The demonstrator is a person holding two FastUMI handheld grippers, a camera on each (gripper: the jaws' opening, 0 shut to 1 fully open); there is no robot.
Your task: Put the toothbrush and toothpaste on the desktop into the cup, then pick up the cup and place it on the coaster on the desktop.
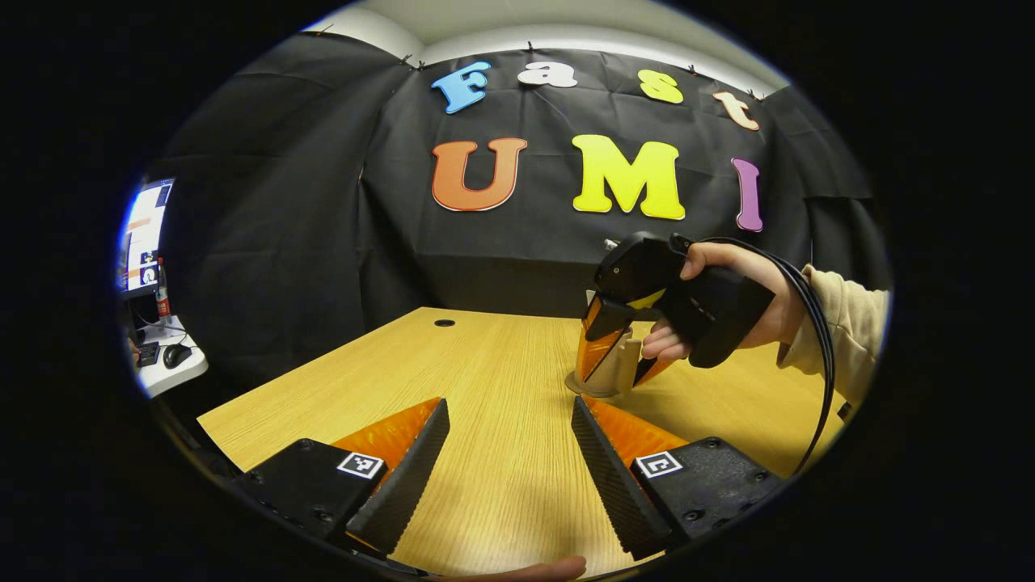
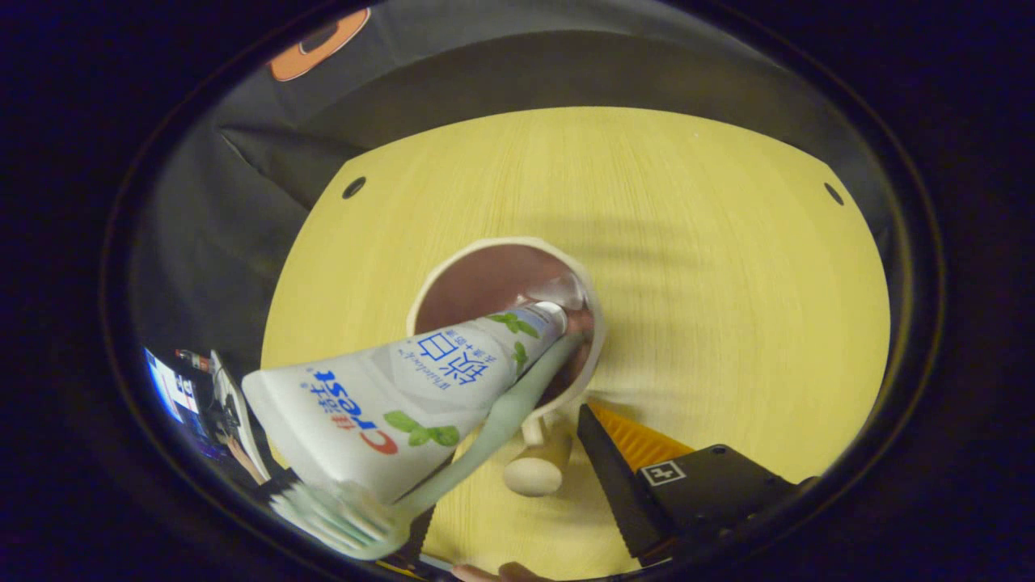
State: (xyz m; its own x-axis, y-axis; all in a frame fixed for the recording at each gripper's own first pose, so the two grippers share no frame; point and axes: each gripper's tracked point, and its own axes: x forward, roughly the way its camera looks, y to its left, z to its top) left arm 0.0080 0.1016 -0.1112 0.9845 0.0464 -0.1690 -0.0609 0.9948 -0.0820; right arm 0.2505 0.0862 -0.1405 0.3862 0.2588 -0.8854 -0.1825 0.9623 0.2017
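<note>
The right gripper [image 1: 618, 356] is seen in the left gripper view, held by a hand [image 1: 728, 303] in a pale sleeve, pointed steeply down over the cup [image 1: 608, 368] toward the tabletop's [image 1: 485, 380] right side. Its fingers are seen straddling the cup there; whether both press on it cannot be told. In the right gripper view one finger [image 2: 614, 477] is seen just beside the cup's [image 2: 594, 323] handle [image 2: 538, 465] (the other finger is hidden behind the cup's contents). The cup is stood upright, and the toothpaste [image 2: 388, 396] and the toothbrush [image 2: 485, 436] are leaned inside it, bristles up and toward the camera, tube cap down in the bowl.

The left gripper [image 1: 509, 436] is held low and level over the tabletop's near edge, its jaws spread wide with nothing between them, bare wood seen in the gap. Open tabletop is left between it and the cup, and more toward the far edge, where a cable hole [image 1: 444, 322] is seen near the far left corner. A side desk with a monitor [image 1: 145, 234] is noted off the left edge.
</note>
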